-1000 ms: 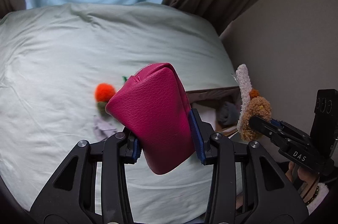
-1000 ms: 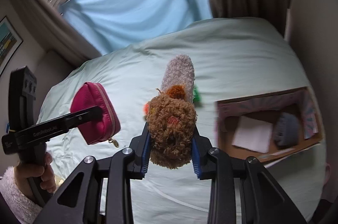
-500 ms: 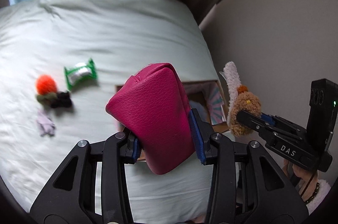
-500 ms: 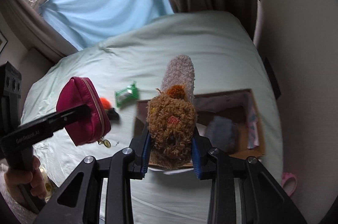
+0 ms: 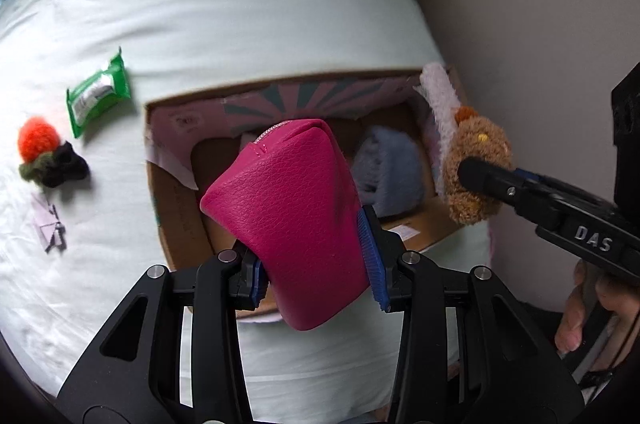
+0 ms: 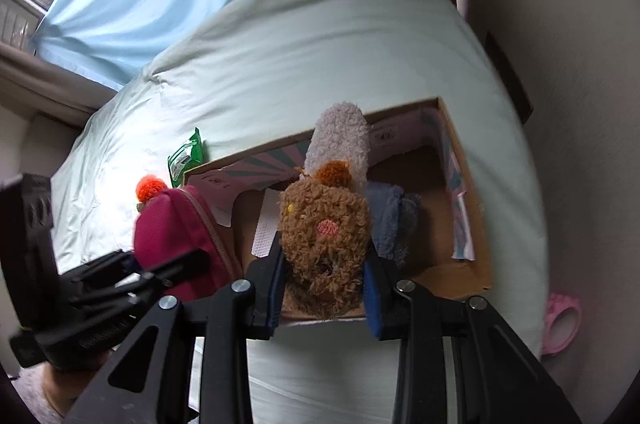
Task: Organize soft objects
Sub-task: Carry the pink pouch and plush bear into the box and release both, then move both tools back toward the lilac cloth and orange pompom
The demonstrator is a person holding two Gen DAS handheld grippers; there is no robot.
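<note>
Both grippers are carrying items over the cardboard box (image 5: 176,224) sitting on the bed (image 5: 260,3). The left gripper (image 5: 316,272) is pinching a magenta zip pouch (image 5: 288,220) between its blue pads, pouch sticking up and forward and hanging above the box's left half in the left wrist view. The right gripper (image 6: 324,292) is clamping a brown curly plush toy (image 6: 320,236) with a pale fuzzy sock-like part (image 6: 340,139) and a small orange pom on top, jaws pressed into the plush, poised over the middle of the box. Neither item is released yet; both are riding above the box opening, not resting inside, as far as I can tell. Already lying in the box: a grey-blue fuzzy item (image 5: 384,175) toward the right side and a white flat piece (image 6: 264,236) on the floor of it, so sorting is looking partly done. Sitting out on the bedcover to the left of the box: a green wrapped pack (image 5: 98,91), an orange pom with dark knit bits (image 5: 44,155), and a small pale lilac scrap (image 5: 50,228). A pink slipper (image 6: 562,324) is lying off the bed on the right. Judging by this, roughly midway: two items are about to be dropped in, three or so are waiting for pickup.
</note>
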